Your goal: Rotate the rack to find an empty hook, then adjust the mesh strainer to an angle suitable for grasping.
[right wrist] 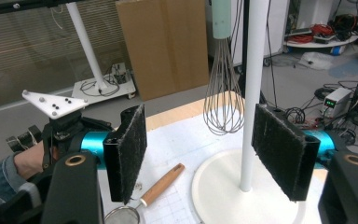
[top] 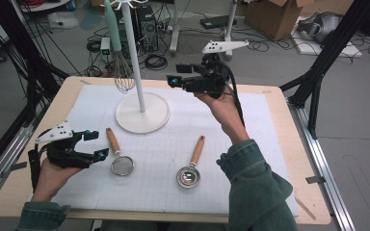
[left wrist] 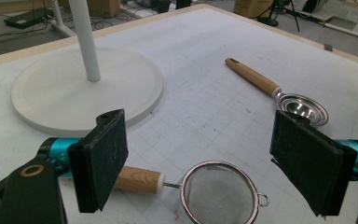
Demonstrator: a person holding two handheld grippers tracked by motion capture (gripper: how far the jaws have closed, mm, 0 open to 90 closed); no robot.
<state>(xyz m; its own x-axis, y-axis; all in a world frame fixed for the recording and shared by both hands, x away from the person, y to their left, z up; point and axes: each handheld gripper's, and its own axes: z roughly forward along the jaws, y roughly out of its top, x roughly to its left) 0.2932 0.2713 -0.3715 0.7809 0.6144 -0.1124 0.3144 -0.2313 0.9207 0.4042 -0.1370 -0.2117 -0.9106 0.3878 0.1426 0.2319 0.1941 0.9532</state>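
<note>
The whisk (top: 122,72) hangs from the white stand (top: 141,113) at the far side of the table (top: 289,144), free of both grippers. The right gripper (top: 173,74) is held level, near the stand's pole, jaws apart and empty. The left gripper (top: 94,144) rests low beside the strainer (top: 121,165), jaws wide, seemingly not touching it. A small ladle (top: 189,175) lies nearby.

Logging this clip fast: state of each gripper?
Left gripper: open, empty, above the round wire-mesh strainer.
Right gripper: open, empty, facing the white stand pole.
</note>
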